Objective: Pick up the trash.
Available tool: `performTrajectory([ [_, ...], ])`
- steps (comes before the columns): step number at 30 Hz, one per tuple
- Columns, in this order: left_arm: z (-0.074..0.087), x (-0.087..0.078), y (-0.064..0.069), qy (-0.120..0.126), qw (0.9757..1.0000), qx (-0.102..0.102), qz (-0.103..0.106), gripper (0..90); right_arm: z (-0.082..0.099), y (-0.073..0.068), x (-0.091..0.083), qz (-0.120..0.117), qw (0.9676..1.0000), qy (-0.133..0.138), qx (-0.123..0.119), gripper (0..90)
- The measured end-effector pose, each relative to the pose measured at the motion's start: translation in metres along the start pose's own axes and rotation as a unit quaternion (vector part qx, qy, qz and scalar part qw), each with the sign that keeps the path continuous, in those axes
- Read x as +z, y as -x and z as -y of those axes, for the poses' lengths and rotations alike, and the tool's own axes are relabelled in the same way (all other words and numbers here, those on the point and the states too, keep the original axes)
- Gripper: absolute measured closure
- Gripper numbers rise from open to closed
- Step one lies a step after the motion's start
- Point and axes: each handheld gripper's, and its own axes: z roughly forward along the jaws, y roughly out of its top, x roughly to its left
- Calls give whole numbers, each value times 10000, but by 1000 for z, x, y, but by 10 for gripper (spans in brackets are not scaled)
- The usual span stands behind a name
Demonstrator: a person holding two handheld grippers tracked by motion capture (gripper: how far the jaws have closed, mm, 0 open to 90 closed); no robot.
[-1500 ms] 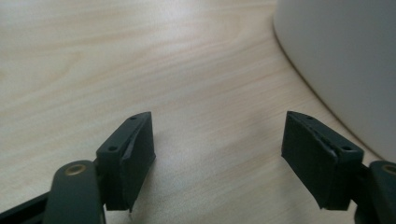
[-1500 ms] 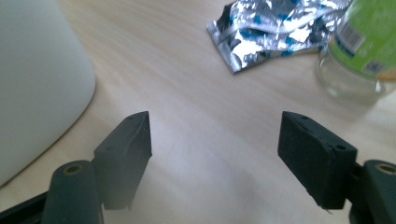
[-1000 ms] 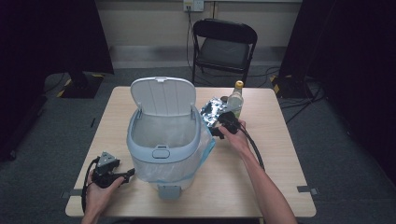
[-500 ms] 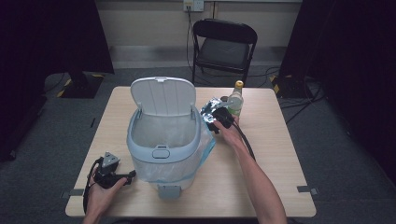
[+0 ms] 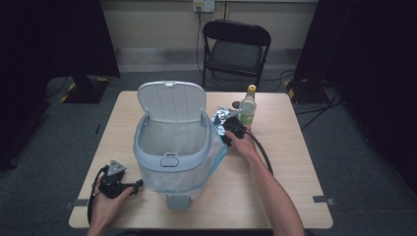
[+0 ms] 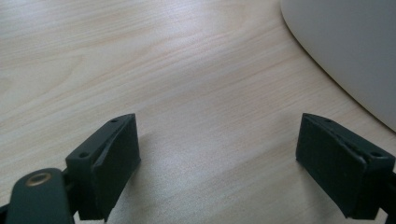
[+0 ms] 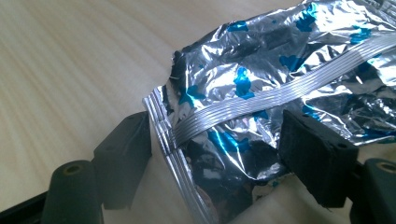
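The left tool (image 5: 139, 184) lay low near the person's side, held in the left hand (image 5: 105, 199), its jaws having just been opening, nothing between them. The right tool (image 5: 224, 129) reached forward on an outstretched forearm, jaws spread.

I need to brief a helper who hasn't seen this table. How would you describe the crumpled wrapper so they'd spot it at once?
Start at the pale blue bin with its lid raised in the middle of the table. Just to the bin's right, next to the yellow-capped bottle, lies the wrapper, between the open jaws of the right gripper. It is crinkled silver foil with blue flecks.
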Motion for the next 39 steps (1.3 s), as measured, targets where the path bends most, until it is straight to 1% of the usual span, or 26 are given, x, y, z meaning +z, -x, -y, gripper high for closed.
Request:
performTrajectory([
  [2,0,0,0,5,10000,-1,0,128,4,-4,-3,-35,10000,3,-30,251],
  [5,0,0,0,0,10000,-3,0,128,11,-13,-9,-100,9998,25,-156,251],
  [7,0,0,0,-5,10000,8,4,127,17,-17,-14,-195,9994,-5,-287,254],
  [9,0,0,-1,-11,10000,7,21,124,23,-22,-20,-284,9990,16,-354,254],
  [13,0,1,-1,-15,10000,3,14,121,34,-34,-30,-363,9981,-58,-495,255],
  [16,-1,1,-1,-15,10000,3,15,122,41,-40,-38,-449,9977,-49,-509,257],
  [19,0,1,-1,-15,10000,3,14,122,51,-44,-48,-511,9978,-61,-427,285],
  [20,0,1,-1,-14,10000,3,14,122,55,-45,-51,-517,9978,-21,-402,306],
  [22,-1,1,-1,-16,10000,3,14,122,60,-50,-57,-510,9974,-103,-502,317],
  [23,0,1,-1,-15,10000,3,14,122,64,-52,-62,-540,9973,-114,-488,353],
  [25,-1,1,-1,-17,10000,5,15,122,71,-55,-69,-509,9977,-110,-439,356],
  [27,-1,1,-1,-16,10000,4,14,122,76,-53,-78,-491,9980,-38,-389,347],
  [29,-1,1,-1,-17,10000,3,15,122,77,-49,-90,-369,9988,131,-303,345],
  [31,-1,1,-1,-16,10000,4,15,122,76,-41,-102,-256,9992,255,-184,339],
  [33,-1,1,-1,-11,10000,-3,16,121,77,-33,-109,-155,9992,363,-52,332],
  [35,-1,1,-1,-9,10000,-8,20,121,78,-24,-111,-43,9989,462,70,327],
  [36,-1,1,-1,-9,10000,-9,17,120,78,-19,-109,60,9989,467,89,332],
  [38,-1,1,-1,-9,10000,-9,18,120,80,-10,-105,252,9983,427,314,322],
  [39,-1,1,-1,-9,10000,-8,17,121,82,-4,-102,303,9978,432,401,325],
])
